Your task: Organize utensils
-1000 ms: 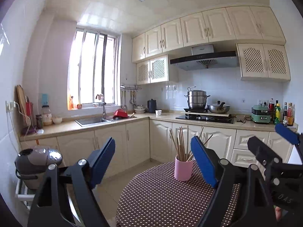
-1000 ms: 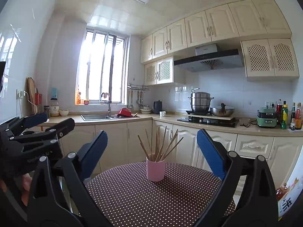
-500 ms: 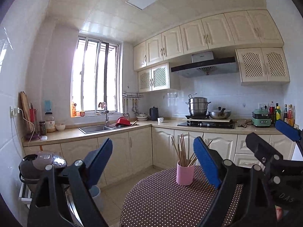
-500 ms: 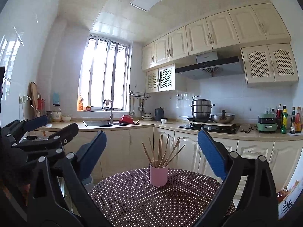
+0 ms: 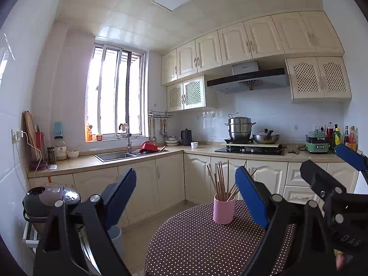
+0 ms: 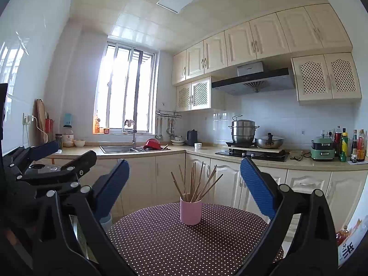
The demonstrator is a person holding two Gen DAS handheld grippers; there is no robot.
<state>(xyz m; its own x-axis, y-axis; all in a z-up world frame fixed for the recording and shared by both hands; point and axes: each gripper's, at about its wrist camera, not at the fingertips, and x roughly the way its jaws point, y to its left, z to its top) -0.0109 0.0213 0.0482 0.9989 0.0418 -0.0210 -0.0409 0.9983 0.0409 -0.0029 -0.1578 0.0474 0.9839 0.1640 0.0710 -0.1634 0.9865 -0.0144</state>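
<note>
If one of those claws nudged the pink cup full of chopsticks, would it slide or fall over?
The pink cup looks tall and narrow, so it would probably tip rather than slide. The chopsticks fan high above its rim, likely making it top-heavy. The dotted tablecloth may grip its base, adding to that.

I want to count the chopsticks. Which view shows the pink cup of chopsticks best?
The right wrist view: the pink cup stands centred between the open fingers and its chopsticks fan out unblocked. In the left wrist view the cup sits off-centre, and a blue finger pad hides some chopsticks.
</note>
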